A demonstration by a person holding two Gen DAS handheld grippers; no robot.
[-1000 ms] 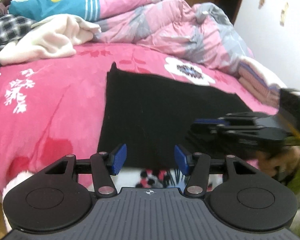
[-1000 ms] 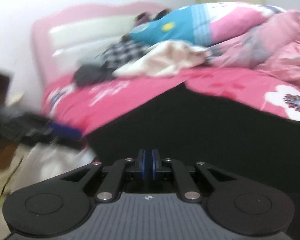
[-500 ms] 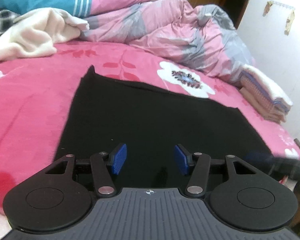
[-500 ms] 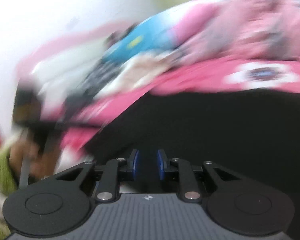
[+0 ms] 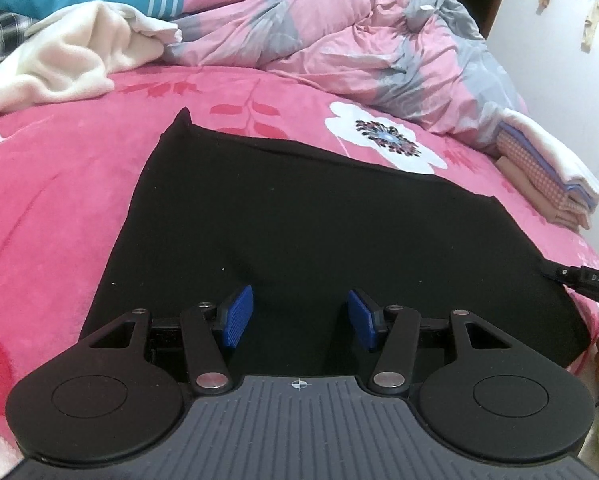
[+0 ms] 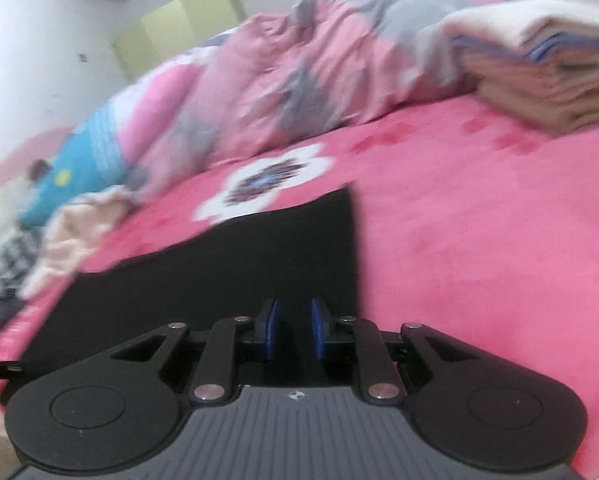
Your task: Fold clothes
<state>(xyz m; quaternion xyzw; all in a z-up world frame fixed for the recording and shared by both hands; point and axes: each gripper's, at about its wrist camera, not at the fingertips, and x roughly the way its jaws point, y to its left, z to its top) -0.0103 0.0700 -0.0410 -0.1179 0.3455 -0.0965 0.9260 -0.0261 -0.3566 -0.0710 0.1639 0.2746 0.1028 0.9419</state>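
Left wrist view showed a pink floral bedspread (image 5: 59, 184) with a flat black cloth garment (image 5: 319, 220) spread on it near the front edge. Behind lay a rumpled pink-and-grey quilt (image 5: 339, 40). The left gripper (image 5: 299, 316) stood half open over the garment, gripping nothing. The right gripper (image 6: 293, 330) hung above the garment's right corner, its jaws closing, nothing pressed between them.

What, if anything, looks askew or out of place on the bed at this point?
The black garment lies flat on the pink bedspread, but its far left corner pokes up in a small peak. Otherwise nothing stands out: the folded stack sits neat at the right, and the rumpled quilt looks ordinary.
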